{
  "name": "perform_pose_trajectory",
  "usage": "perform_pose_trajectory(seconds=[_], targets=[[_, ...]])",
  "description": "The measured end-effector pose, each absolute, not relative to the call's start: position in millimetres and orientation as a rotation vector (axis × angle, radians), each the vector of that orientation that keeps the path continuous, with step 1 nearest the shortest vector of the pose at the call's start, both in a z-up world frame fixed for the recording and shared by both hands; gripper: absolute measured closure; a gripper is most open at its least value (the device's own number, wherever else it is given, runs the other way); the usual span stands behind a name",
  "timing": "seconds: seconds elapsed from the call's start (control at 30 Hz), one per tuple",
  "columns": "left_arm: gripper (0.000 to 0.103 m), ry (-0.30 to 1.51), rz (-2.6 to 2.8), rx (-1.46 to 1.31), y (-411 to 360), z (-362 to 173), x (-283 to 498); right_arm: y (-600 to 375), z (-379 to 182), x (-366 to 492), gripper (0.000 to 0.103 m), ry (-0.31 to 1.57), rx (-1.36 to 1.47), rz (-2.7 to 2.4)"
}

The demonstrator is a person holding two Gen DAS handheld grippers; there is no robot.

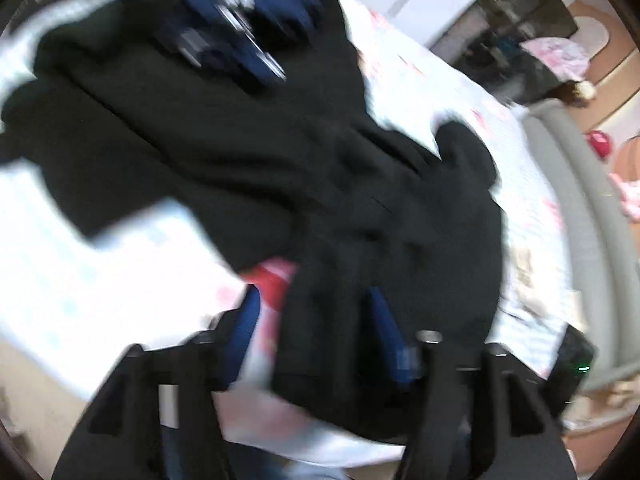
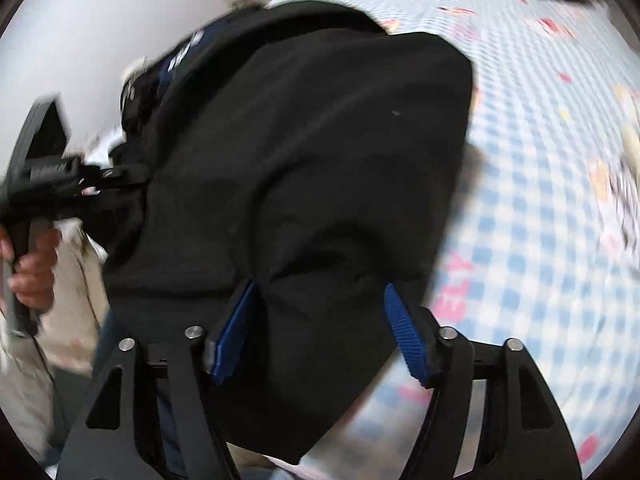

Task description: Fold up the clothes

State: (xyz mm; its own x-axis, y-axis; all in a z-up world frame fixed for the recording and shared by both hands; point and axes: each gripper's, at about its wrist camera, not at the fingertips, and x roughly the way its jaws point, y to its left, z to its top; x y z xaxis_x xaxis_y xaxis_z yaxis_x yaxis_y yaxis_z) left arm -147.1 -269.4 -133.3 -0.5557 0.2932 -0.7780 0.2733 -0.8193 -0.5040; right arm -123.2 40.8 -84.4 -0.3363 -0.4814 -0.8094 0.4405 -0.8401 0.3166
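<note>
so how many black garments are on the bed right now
1 that I can tell: the black garment spreads across the checked bedsheet, bunched between both grippers' open fingers. Blur and folds could hide another dark piece.

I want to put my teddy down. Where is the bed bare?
Bare checked sheet lies right of the black garment, toward the cartoon prints. The middle is crowded: garment, right gripper and left gripper.

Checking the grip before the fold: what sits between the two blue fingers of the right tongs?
Black garment fabric fills the gap between the right tongs' blue fingers, bunched into creases there; the right wrist view shows it.
</note>
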Motion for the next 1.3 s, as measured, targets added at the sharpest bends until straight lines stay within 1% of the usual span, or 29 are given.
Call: perform_pose_trajectory(seconds=[0.03, 0.13, 0.2, 0.23, 0.27, 0.3, 0.33, 0.37, 0.4, 0.43, 0.47, 0.5, 0.57, 0.63, 0.7, 0.77, 0.87, 0.93, 0.97, 1.0, 1.03, 1.07, 1.1, 1.13, 1.2, 1.27, 1.3], targets=[[0.039, -0.966, 2.567, -1.452, -273.3, -133.2, -142.3, 48.7, -86.9, -125.1, 0.028, -0.118, 1.359, -2.191], [0.034, -1.040, 2.483, -1.382, -285.1, -132.7, -127.9, 66.4, -97.7, -134.5, 0.025, -0.279, 1.387, -2.174], [0.033, -1.031, 2.460, -1.388, -265.1, -134.8, -128.8, 67.9, -102.4, -138.2, 0.020, -0.336, 1.365, -2.199], [0.030, -1.006, 2.445, -1.401, -250.4, -136.8, -129.8, 63.9, -104.7, -139.4, 0.015, -0.333, 1.354, -2.198], [0.023, -0.964, 2.429, -1.403, -240.5, -138.1, -126.4, 59.8, -106.9, -140.7, 0.009, -0.331, 1.343, -2.197], [0.022, -0.925, 2.451, -1.404, -234.3, -138.0, -123.4, 55.8, -109.1, -141.9, 0.005, -0.328, 1.331, -2.195], [0.022, -0.913, 2.467, -1.416, -234.3, -141.0, -121.4, 52.4, -111.5, -143.2, 0.000, -0.327, 1.325, -2.192], [0.026, -0.911, 2.477, -1.430, -234.6, -143.6, -119.7, 50.9, -114.2, -145.0, 0.000, -0.331, 1.332, -2.180], [0.036, -0.929, 2.475, -1.450, -235.4, -145.5, -118.6, 49.5, -117.0, -146.8, 0.000, -0.336, 1.339, -2.168], [0.049, -0.942, 2.474, -1.464, -234.6, -146.5, -117.8, 48.0, -119.7, -148.6, 0.010, -0.340, 1.345, -2.157], [0.056, -0.934, 2.476, -1.453, -230.2, -142.6, -116.4, 47.6, -120.5, -149.4, 0.026, -0.344, 1.348, -2.151], [0.058, -0.903, 2.481, -1.415, -224.6, -133.0, -112.8, 50.7, -114.8, -147.3, 0.033, -0.343, 1.335, -2.164], [0.061, -0.826, 2.484, -1.354, -209.3, -115.3, -106.4, 62.3, -96.1, -138.8, 0.065, -0.346, 1.278, -2.221], [0.062, -0.763, 2.474, -1.312, -192.4, -102.1, -101.5, 80.3, -71.3, -126.0, 0.076, -0.378, 1.185, -2.292], [0.062, -0.762, 2.442, -1.281, -179.8, -98.0, -95.9, 101.2, -55.5, -115.1, 0.082, -0.420, 1.142, -2.314], [0.062, -0.808, 2.405, -1.258, -175.9, -104.0, -85.9, 123.6, -41.6, -103.4, 0.089, -0.473, 1.106, -2.330], [0.065, -0.874, 2.419, -1.259, -185.5, -114.6, -67.6, 133.0, -39.1, -99.4, 0.091, -0.492, 1.116, -2.331], [0.067, -0.953, 2.464, -1.310, -209.6, -124.9, -60.0, 133.8, -41.5, -99.6, 0.088, -0.491, 1.137, -2.327], [0.069, -0.985, 2.481, -1.344, -221.9, -129.7, -57.4, 134.2, -42.7, -99.7, 0.084, -0.490, 1.147, -2.325], [0.069, -0.971, 2.498, -1.391, -232.4, -131.5, -53.8, 134.7, -43.8, -99.8, 0.078, -0.490, 1.157, -2.323], [0.069, -0.940, 2.514, -1.443, -242.4, -131.6, -50.2, 135.1, -45.0, -99.9, 0.064, -0.489, 1.167, -2.321], [0.069, -0.922, 2.516, -1.468, -248.8, -128.7, -48.2, 135.9, -47.4, -100.9, 0.054, -0.497, 1.180, -2.316], [0.068, -0.917, 2.507, -1.484, -257.7, -125.4, -44.4, 137.6, -53.1, -104.2, 0.047, -0.530, 1.201, -2.300], [0.065, -0.945, 2.478, -1.476, -270.0, -121.0, -37.6, 138.7, -57.9, -108.7, 0.034, -0.560, 1.224, -2.286], [0.056, -1.008, 2.450, -1.433, -280.1, -107.9, -30.5, 137.0, -61.8, -121.9, 0.033, -0.567, 1.246, -2.276], [0.035, -1.084, 2.437, -1.342, -295.5, -98.3, -25.4, 135.4, -65.7, -135.0, 0.033, -0.574, 1.267, -2.265], [0.032, -1.122, 2.421, -1.296, -296.8, -94.1, -27.1, 134.6, -67.6, -141.6, 0.032, -0.577, 1.278, -2.259]])
